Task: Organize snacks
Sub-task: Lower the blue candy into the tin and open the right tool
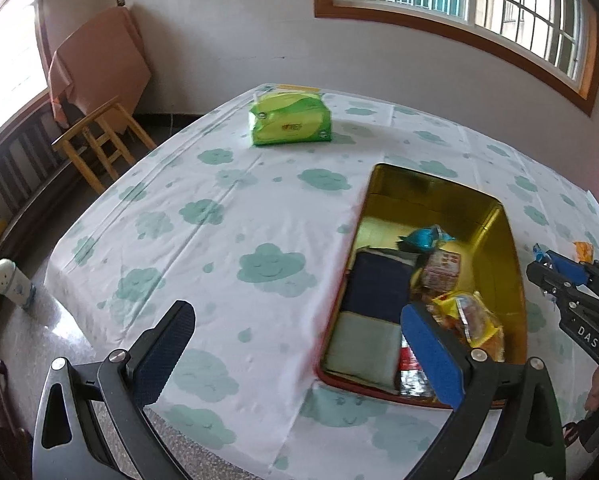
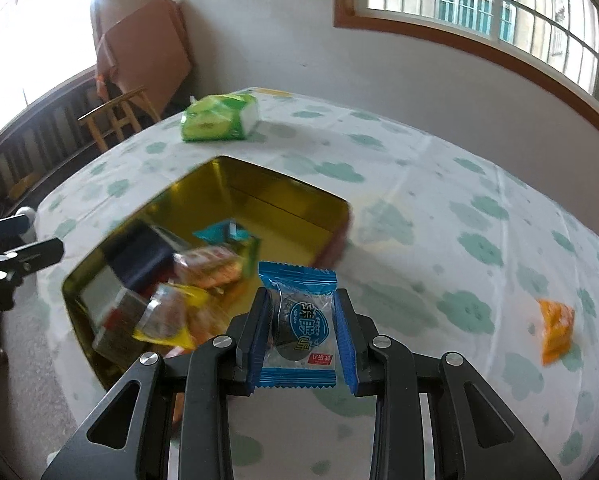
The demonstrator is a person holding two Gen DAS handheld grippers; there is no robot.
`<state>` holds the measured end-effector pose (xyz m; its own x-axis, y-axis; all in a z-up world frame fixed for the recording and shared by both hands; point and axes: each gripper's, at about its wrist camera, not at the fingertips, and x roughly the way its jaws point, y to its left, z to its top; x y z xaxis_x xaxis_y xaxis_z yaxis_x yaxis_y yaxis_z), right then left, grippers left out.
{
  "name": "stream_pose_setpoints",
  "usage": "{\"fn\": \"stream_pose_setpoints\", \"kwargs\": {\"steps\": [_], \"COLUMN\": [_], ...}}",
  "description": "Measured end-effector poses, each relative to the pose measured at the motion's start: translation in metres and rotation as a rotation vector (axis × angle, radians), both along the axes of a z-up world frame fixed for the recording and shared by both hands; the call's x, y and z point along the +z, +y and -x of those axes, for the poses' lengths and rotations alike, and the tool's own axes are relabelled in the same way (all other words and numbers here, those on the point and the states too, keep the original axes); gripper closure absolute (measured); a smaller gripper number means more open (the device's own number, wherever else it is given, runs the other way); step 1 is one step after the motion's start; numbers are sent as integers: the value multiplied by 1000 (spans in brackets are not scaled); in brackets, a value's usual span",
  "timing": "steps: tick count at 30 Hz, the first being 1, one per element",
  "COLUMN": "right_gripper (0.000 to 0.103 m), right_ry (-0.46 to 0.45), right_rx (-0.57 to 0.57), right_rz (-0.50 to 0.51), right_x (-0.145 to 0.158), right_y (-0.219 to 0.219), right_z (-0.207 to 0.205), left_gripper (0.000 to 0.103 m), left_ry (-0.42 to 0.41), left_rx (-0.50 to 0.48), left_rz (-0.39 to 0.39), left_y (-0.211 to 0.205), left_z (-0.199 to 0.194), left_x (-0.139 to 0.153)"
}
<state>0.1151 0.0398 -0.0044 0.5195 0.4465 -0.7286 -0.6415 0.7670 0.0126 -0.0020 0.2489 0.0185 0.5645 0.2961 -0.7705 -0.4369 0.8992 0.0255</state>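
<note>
A: How do the two grippers stand?

B: The right gripper is raised over the counter, just beside the near corner of the tin, its jaws clenched on a blue snack packet with a dark round piece inside. In the left wrist view that gripper reaches in from the right edge, with a bit of blue wrapper at its tip. The left gripper hangs low at the near edge of the counter, jaws released wide with nothing between them; its blue pad overlaps the tin's near end.

A: Count the things for me.

B: One tin, gold inside with a red outer rim. One orange packet lies loose on the cloud-print cloth, well apart from the tin. One green tissue pack sits at the far side.

A: And inside the tin?

B: A dark blue box, a pale grey box beside it, a blue packet, and several yellow and orange packets heaped together. Blur keeps me from an exact count of those.
</note>
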Motion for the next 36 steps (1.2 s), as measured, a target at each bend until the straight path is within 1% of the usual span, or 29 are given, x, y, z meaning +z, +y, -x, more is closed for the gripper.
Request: {"fn": "stream_pose_setpoints", "kwargs": {"steps": [8, 15, 26, 36], "right_gripper": [71, 71, 71, 71], "right_ry": [24, 43, 68, 88], "right_rx": [60, 83, 98, 80], "right_rz": [-2, 7, 28, 33], "right_x": [-4, -14, -24, -31], "right_y": [31, 51, 68, 69], "right_z": [3, 0, -4, -10], "left_gripper": [1, 1, 1, 1], "left_ry": [8, 19, 37, 43], "left_rx": [35, 42, 53, 52], "left_rz": [-1, 4, 15, 17], "left_y": [15, 18, 22, 22], "left_z": [4, 3, 3, 1], "left_x": [-5, -8, -15, -16]}}
